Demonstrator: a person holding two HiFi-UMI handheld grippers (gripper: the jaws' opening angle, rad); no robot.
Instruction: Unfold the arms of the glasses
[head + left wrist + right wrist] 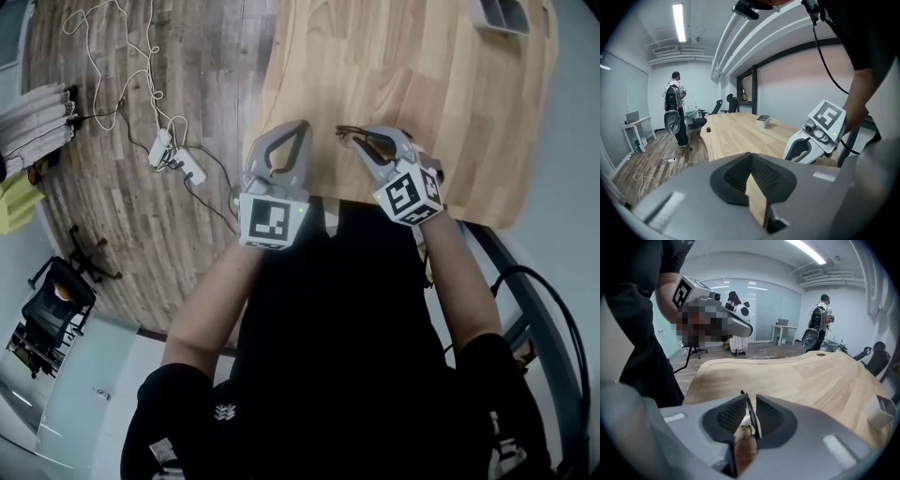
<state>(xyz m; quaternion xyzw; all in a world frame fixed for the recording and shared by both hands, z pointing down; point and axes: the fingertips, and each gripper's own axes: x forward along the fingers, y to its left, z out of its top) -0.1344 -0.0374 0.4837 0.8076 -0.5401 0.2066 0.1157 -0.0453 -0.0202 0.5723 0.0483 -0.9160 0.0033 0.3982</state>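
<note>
Black shirt [347, 328] fills the lower frame. Just above it, at centre frame, the left tongs [300, 126] hang over the near edge of the table [403, 66], pressed together on nothing. Beside them the right tongs [366, 141] stand slightly parted. A thin arm of the glasses [349, 133] runs between the pads, lying along one and clear of the other, so it is not pinched. To unfold well, I judge: steady the frame front with the left tongs, take the arm near its tip, and swing it gently about the hinge without twisting.
</note>
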